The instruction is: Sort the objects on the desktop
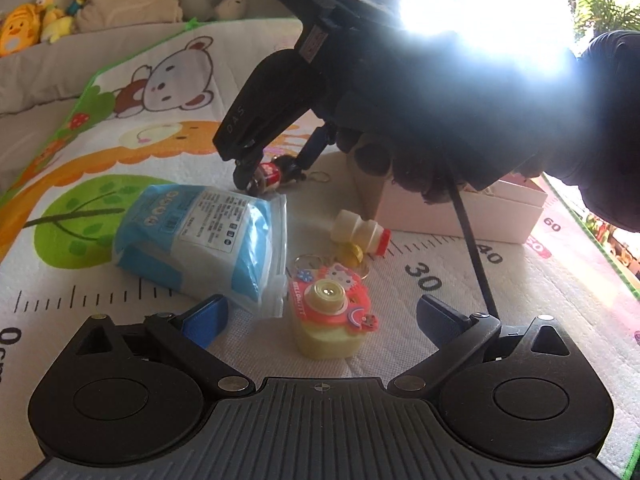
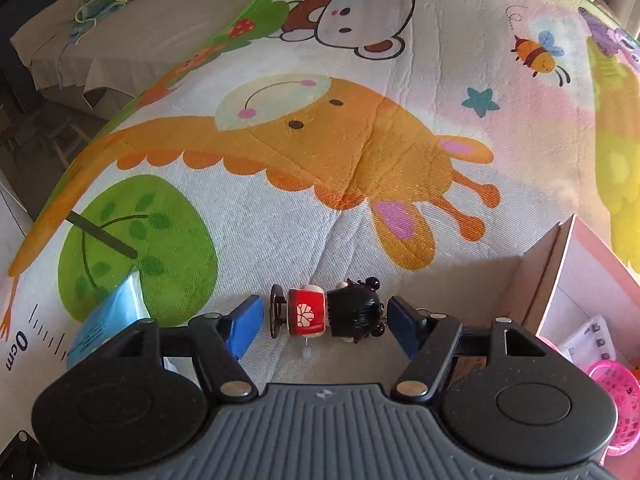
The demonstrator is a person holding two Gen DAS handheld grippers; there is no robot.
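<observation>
Two wrist views of a sorting task on a cartoon-printed quilted play mat [image 2: 360, 216], which serves here as the desk.

Right wrist view: the right gripper [image 2: 324, 318] is lowered over a small wooden doll keychain with a red body and black hair [image 2: 332, 316]. The doll lies on its side across the gap, black base disc toward the left blue pad and head toward the right one. The jaws stand apart, a sliver of mat visible on either side of the doll, so no grip is yet made. The doll's long axis runs from pad to pad, so a closing stroke would press it end to end; that is probably why the gripper is lined up this way. The open pink-and-white cardboard box [image 2: 560, 280] sits just right of the gripper, a likely destination, with a pink plastic basket [image 2: 616, 396] inside or beside it; which cannot be told.

Left wrist view: the left gripper [image 1: 320, 320] hovers low with its jaws wide apart and empty, framing a pink and cream toy camera keychain [image 1: 330, 316], apparently the next item in line. Beyond it lie a small white bottle with a red cap [image 1: 362, 232] on its side and a blue and white plastic pouch [image 1: 200, 236], both unsorted. The right gripper's body and the gloved hand holding it fill the upper field against window glare.
</observation>
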